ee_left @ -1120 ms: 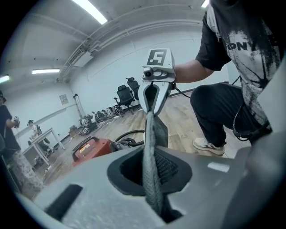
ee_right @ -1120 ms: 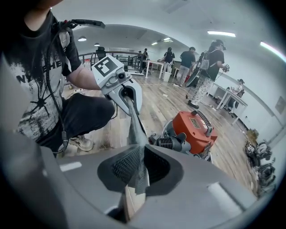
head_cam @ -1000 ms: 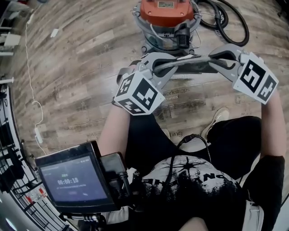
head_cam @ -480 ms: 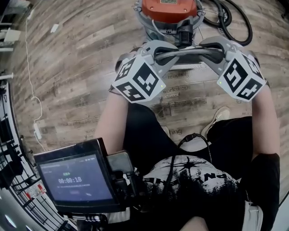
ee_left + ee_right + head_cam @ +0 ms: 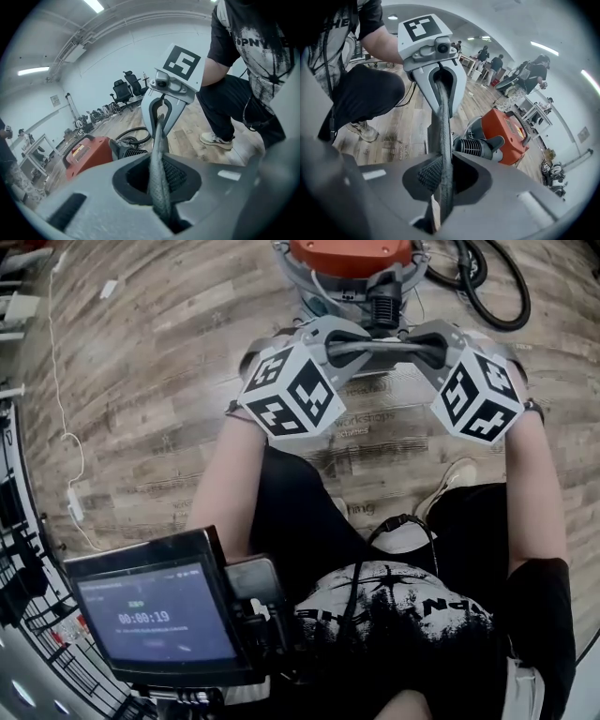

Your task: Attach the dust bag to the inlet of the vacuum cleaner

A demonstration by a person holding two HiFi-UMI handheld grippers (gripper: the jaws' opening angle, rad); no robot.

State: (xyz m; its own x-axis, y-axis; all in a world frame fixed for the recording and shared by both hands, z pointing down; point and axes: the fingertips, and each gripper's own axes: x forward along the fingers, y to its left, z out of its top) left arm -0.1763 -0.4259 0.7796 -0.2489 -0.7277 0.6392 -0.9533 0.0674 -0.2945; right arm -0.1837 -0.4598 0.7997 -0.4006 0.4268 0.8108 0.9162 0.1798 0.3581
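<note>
The dust bag shows as a grey fabric edge (image 5: 384,346) pulled taut between my two grippers. My left gripper (image 5: 345,345) is shut on its left end, and the fabric strip (image 5: 158,150) runs out from between the jaws. My right gripper (image 5: 424,343) has just been closing and now pinches the other end of the bag edge (image 5: 442,145). The vacuum cleaner (image 5: 352,259), orange-topped with a black ribbed part (image 5: 382,307), stands on the floor just beyond the bag. It also appears low down as the orange vacuum body (image 5: 86,152) and as the orange housing (image 5: 508,131).
A black hose (image 5: 492,292) coils at the vacuum's right. A white cable (image 5: 64,446) trails over the wooden floor at the left. The person's shoe (image 5: 457,482) is under the right arm. A screen (image 5: 155,615) sits low left. Office chairs (image 5: 124,89) and distant people (image 5: 534,70) are far off.
Both grippers have carried the bag edge up the picture toward the vacuum. The right gripper has shifted left, so the two stand closer together.
</note>
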